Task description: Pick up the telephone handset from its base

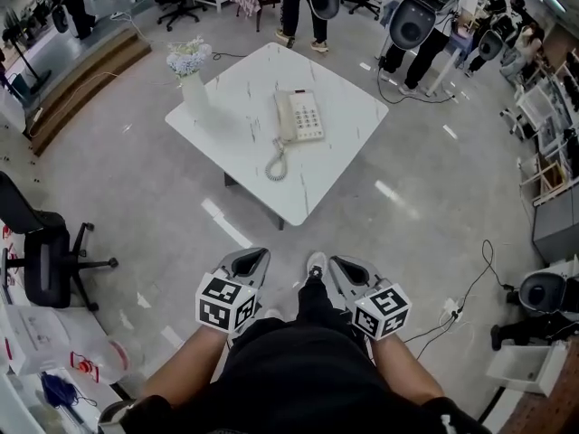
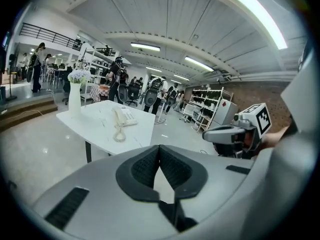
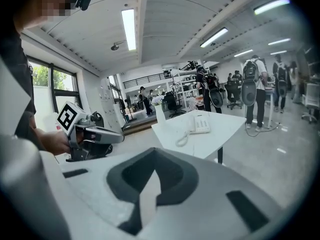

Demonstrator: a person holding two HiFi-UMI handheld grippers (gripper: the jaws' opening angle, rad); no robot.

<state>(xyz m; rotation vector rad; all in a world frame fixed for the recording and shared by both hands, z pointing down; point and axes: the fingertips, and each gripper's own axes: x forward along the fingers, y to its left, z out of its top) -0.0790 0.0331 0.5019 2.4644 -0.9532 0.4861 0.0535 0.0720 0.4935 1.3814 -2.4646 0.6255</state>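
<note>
Your left claw (image 1: pixel 254 260) and right claw (image 1: pixel 345 268) are shut and empty, likely carried low for the approach; the handset (image 1: pixel 285 116) lies on its base (image 1: pixel 308 118), well apart, on the counter (image 1: pixel 348 147).

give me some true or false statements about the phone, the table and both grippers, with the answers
1. The handset rests on the telephone base. True.
2. The left gripper is clamped on the handset. False: the left gripper is shut on nothing, held near the person's body, well short of the table.
3. A vase of flowers stands on the table. True.
4. The cord hangs off the table's edge. False: the cord lies coiled on the tabletop.
5. The right gripper's jaws are wide open. False: the right gripper is shut and empty.
</note>
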